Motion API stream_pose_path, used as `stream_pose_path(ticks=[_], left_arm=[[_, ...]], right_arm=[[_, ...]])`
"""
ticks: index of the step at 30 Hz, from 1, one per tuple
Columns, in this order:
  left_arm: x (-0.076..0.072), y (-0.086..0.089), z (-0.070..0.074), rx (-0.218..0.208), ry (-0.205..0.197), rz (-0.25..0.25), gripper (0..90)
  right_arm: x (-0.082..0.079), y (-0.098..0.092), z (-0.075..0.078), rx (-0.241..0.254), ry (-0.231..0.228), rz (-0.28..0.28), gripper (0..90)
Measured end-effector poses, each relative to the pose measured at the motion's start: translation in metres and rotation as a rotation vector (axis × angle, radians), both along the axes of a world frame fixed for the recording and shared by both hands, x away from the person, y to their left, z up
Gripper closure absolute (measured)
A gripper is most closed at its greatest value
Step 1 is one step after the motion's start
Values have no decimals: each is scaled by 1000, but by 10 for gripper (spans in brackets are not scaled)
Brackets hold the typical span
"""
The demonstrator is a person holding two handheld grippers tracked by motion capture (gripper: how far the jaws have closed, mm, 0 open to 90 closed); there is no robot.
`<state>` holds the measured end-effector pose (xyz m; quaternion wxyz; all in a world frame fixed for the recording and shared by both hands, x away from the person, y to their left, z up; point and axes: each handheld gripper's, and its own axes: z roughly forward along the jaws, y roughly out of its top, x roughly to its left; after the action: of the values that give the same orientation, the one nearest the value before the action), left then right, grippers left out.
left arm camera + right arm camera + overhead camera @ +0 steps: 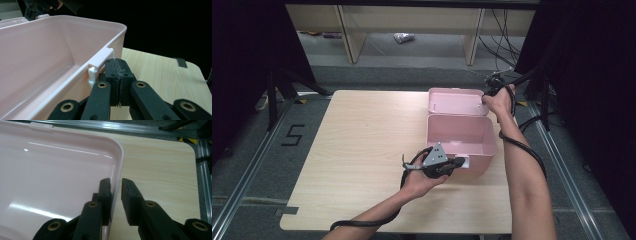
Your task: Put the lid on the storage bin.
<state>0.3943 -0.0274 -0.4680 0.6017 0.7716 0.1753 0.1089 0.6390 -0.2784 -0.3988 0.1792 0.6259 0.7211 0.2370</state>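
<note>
With the left tongs (117, 82) shut beside the box (50, 62) latch (100, 62), seemingly pinching it, and the right tongs (115, 202) parted astride the lid (50, 170) rim, unclamped, the lid may slip free.

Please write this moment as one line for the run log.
left gripper: shut, beside box latch | right gripper: open, jaws astride lid rim | lid: open | box: on table
</note>
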Motion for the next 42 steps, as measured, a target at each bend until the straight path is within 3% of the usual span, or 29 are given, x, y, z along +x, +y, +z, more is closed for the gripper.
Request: stream_pose_path(ticks=[6,10,12,20,22,24,27,30,42], left_arm=[[0,0,-1,-1,5,-2,887],[0,-1,-1,-1,9,2,891],[0,-1,-1,-1,13,4,892],[-2,-1,1,14,17,10,896],[-3,-1,1,19,18,8,896],[-3,-1,1,19,20,8,897],[-3,-1,1,13,23,6,897],[-3,-1,1,11,11,2,897],[-4,-2,2,18,22,7,897]], right_arm=[[0,3,2,-5,22,-11,837],[0,2,3,-3,7,-11,846],[-2,4,5,14,21,-41,848],[-4,2,10,7,-2,-31,853],[-6,4,13,29,15,-62,855],[-6,2,14,10,-8,-30,856],[-9,4,17,38,3,-64,858],[-9,2,19,20,-15,-36,859],[-15,-1,31,35,-45,-44,866]])
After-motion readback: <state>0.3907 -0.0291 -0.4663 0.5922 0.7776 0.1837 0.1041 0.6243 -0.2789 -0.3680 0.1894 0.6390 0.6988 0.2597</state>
